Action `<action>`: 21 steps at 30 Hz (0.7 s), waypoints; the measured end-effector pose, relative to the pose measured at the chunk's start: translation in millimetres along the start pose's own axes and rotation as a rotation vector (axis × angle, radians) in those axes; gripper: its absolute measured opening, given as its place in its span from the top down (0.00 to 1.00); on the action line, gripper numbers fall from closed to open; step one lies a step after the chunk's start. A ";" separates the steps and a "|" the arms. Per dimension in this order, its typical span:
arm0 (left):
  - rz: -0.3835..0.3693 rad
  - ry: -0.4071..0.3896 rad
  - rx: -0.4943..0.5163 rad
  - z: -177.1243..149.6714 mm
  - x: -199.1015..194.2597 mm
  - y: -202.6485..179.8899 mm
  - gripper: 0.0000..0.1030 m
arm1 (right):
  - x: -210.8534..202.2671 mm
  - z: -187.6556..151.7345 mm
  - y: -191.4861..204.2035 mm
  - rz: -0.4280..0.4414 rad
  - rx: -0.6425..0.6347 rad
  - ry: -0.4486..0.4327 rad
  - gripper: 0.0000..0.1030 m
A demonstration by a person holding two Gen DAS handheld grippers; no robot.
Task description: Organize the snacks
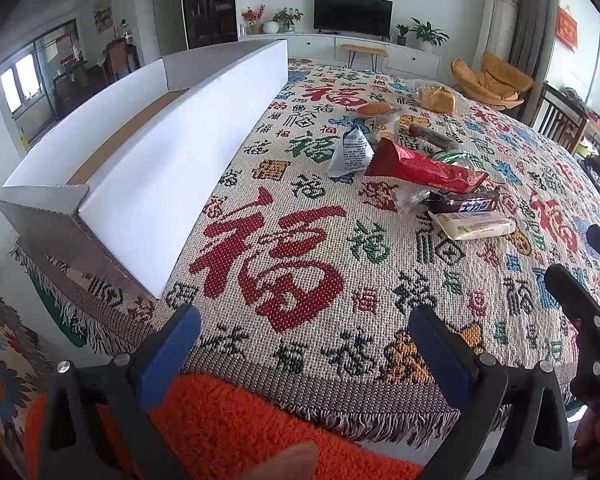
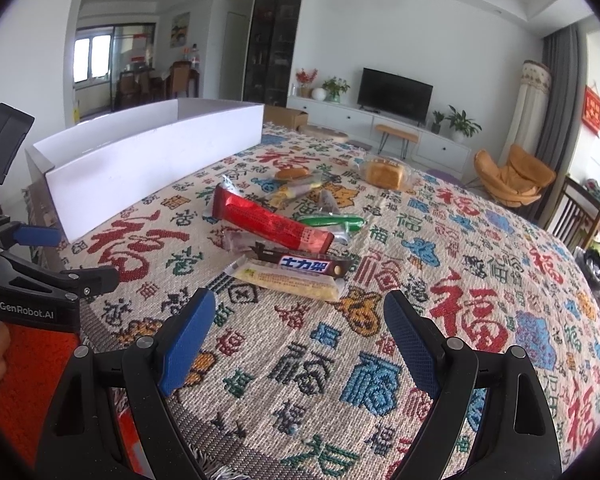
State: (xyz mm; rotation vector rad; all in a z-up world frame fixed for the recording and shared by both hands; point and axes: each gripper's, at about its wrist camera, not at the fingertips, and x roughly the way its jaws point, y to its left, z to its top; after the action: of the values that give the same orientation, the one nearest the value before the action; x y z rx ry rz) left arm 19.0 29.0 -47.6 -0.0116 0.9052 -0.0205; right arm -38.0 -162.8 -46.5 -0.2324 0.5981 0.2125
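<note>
Several wrapped snacks lie in a loose pile on the patterned cloth [image 1: 300,264]: a long red packet [image 1: 424,168] [image 2: 272,224], a brown Snickers bar [image 1: 466,202] [image 2: 304,265], a pale yellow bar [image 1: 474,226] [image 2: 288,280], a green packet [image 2: 332,221], a grey-white pouch [image 1: 350,152], and bagged bread [image 1: 438,98] [image 2: 382,172]. A long white open box [image 1: 160,152] [image 2: 148,160] stands left of them. My left gripper [image 1: 306,344] is open over the cloth's near edge, empty. My right gripper [image 2: 300,340] is open just short of the yellow bar, empty.
An orange fuzzy sleeve [image 1: 236,432] shows under the left gripper. The other gripper appears at each view's edge [image 1: 580,312] [image 2: 28,264]. Beyond the table are a TV [image 1: 352,14], plants, an orange chair [image 2: 516,176] and wooden chairs at right.
</note>
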 end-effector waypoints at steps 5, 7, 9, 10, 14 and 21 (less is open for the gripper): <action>-0.003 0.008 -0.002 0.4 2.1 0.6 0.00 | 2.9 -1.2 2.0 0.001 -0.005 0.011 0.14; -0.003 0.013 -0.004 0.5 3.0 1.1 0.00 | 3.6 -1.5 2.9 0.003 -0.009 0.015 0.14; -0.003 0.014 -0.007 0.4 3.1 1.1 0.00 | 4.0 -1.4 3.9 0.006 -0.013 0.017 0.14; -0.002 0.015 -0.006 0.5 3.5 0.7 0.00 | 4.7 -1.2 4.5 0.006 -0.016 0.019 0.14; -0.001 0.023 0.002 0.6 5.8 -1.2 0.00 | 6.5 -1.6 6.7 0.010 -0.024 0.028 0.14; -0.002 0.036 0.005 1.4 8.9 -2.4 0.00 | 14.9 -4.7 1.8 0.006 -0.001 0.063 0.14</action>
State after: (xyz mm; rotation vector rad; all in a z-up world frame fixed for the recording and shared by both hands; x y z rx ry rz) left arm 25.6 26.3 -53.7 -0.0078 0.9409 -0.0248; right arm -28.9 -160.4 -59.2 -0.2391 0.6608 0.2115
